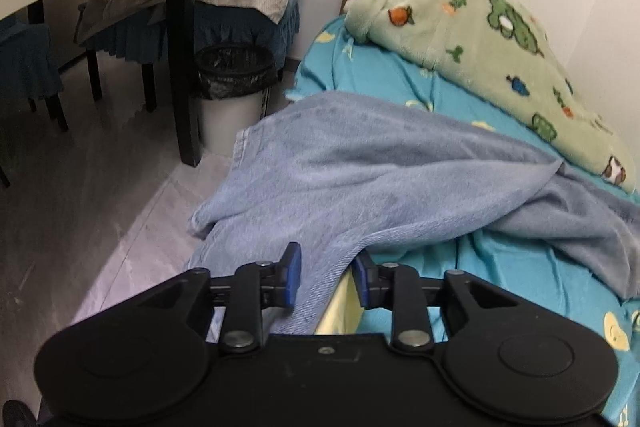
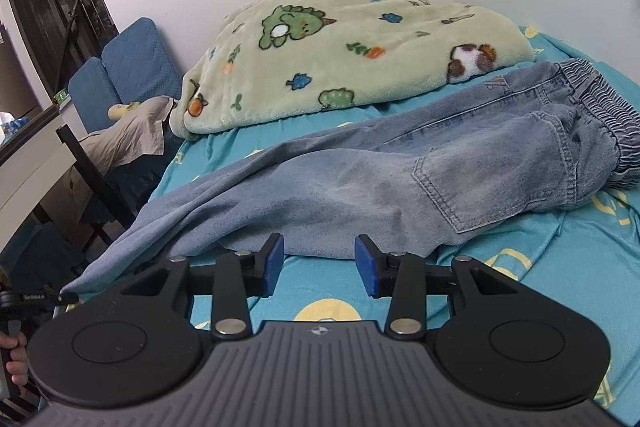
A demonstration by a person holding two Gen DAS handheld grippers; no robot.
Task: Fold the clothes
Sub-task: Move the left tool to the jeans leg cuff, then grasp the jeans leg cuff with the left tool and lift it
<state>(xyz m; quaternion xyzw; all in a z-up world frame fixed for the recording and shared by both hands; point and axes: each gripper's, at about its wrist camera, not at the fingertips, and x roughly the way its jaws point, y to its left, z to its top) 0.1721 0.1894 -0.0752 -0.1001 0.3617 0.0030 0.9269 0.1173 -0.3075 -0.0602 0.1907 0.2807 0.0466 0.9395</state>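
Note:
A pair of light blue denim jeans (image 2: 360, 179) lies across the turquoise bed sheet (image 2: 520, 247), waistband at the right, legs running left over the bed edge. In the left wrist view the leg ends (image 1: 340, 183) hang over the bed's edge. My left gripper (image 1: 327, 275) is open, its blue pads either side of the hanging leg hem, with denim between them. My right gripper (image 2: 320, 263) is open and empty, just in front of the jeans' near edge at mid-leg.
A green fleece blanket (image 2: 340, 55) with cartoon prints is heaped at the back against the wall. Beside the bed stand a bin with a black liner (image 1: 232, 83), a dark table leg (image 1: 184, 67) and blue-covered chairs (image 1: 160, 27). The floor (image 1: 100, 219) is grey.

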